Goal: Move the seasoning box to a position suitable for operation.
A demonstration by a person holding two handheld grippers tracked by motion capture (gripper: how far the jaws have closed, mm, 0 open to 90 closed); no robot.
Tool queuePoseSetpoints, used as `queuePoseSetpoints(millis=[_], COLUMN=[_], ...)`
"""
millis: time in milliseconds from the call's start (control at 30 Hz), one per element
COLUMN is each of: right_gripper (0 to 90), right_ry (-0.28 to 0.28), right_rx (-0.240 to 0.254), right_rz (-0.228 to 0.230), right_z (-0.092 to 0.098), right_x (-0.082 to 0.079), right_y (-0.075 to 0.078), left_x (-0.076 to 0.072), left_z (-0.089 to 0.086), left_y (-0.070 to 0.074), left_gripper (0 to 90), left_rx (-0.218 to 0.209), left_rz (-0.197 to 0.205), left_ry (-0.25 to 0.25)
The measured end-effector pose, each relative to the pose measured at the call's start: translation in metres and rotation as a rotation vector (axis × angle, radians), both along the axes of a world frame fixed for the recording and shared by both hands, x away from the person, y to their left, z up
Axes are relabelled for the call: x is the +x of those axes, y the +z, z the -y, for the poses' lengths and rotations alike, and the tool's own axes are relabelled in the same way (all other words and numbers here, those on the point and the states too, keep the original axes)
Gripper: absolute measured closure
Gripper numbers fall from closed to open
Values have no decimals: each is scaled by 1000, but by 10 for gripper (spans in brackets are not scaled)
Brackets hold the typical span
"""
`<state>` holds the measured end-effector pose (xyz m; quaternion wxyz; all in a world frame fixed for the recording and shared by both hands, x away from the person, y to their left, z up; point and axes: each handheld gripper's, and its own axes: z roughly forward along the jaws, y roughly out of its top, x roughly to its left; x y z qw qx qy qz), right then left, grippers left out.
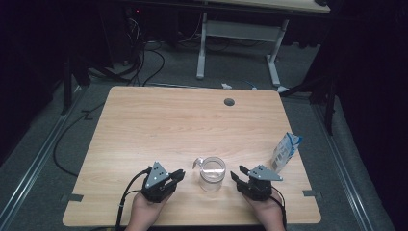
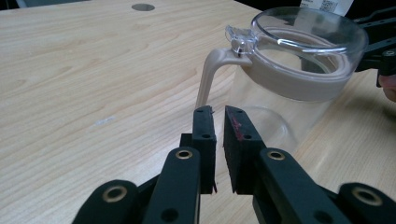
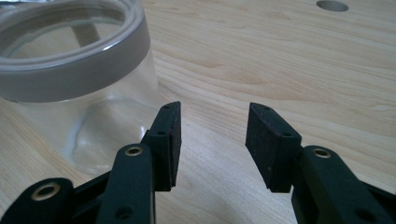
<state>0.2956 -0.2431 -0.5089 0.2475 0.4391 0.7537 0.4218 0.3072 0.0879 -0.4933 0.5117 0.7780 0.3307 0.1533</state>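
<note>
1. A clear glass jug stands on the desk between both grippers.
2. Left hand-held gripper: nearly clenched, empty, beside the jug's handle.
3. Right hand-held gripper: released, empty.

Table evenly lit from above, surroundings past its edges near black. Soft, short shadows. Mild glare on clear jug rim. High view soft, low detail. Gripper views sharper; near jaws and far table edge slightly blurred.

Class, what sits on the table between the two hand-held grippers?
A clear glass jug, seen in the high view, between the left gripper and right gripper.
</note>
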Motion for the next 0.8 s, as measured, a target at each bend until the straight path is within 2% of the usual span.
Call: queuePoseSetpoints(millis=[67,200,300,433,800], right_gripper=[558,560,566,576,607], right_ry=[1,3,8,6,16], right_rx=[-1,0,-5,-3,7], right_rz=[2,8,13,15,21], right_z=[0,-1,-1,1,2], right_x=[-1,-2,-2,-3,-4], right_y=[1,2,2,2,5], left_x=[2,5,9,13,24], left_z=[1,4,4,7,29], left_y=[0,-1,1,6,26], left_gripper=[830,850,861,882,900], left_rx=[-15,-2,-36,-56,-36], left_rz=[-8,-14,-25,-25,19], left_ry=[17,38,44,51,33])
